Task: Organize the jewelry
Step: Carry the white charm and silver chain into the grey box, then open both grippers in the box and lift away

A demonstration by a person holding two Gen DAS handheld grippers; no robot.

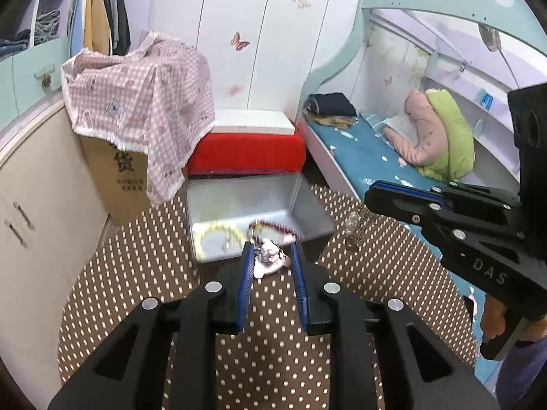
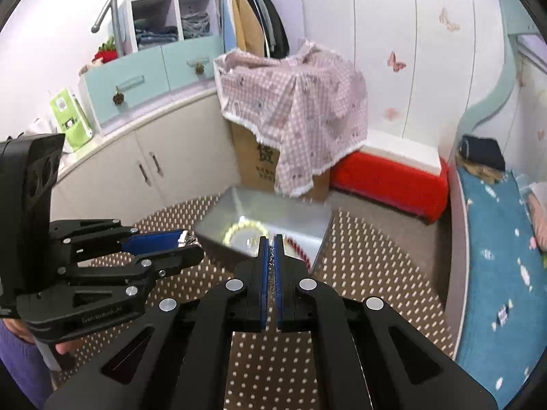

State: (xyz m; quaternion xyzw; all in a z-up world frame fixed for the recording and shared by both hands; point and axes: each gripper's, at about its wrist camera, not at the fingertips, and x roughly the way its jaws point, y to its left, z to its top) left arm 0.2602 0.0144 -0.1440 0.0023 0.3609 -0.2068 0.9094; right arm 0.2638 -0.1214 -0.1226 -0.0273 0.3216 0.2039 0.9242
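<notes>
A metal tray (image 1: pixel 239 205) is set mid-frame on the dotted desk (image 1: pixel 136 256), with bead bracelets (image 1: pixel 218 230) laid inside it. A draped cardboard box (image 1: pixel 116 177) is parked upper left behind it, a bed (image 1: pixel 362 157) off to the right.

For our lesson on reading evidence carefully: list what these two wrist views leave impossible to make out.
- Left wrist view: the yellow bead bracelet and red bead strand in the metal tray are motion-blurred; the clasps are unreadable.
- Right wrist view: the chain is mostly hidden by the right gripper's closed jaws.
- Right wrist view: the charm figure is barely seen behind the left gripper.
</notes>
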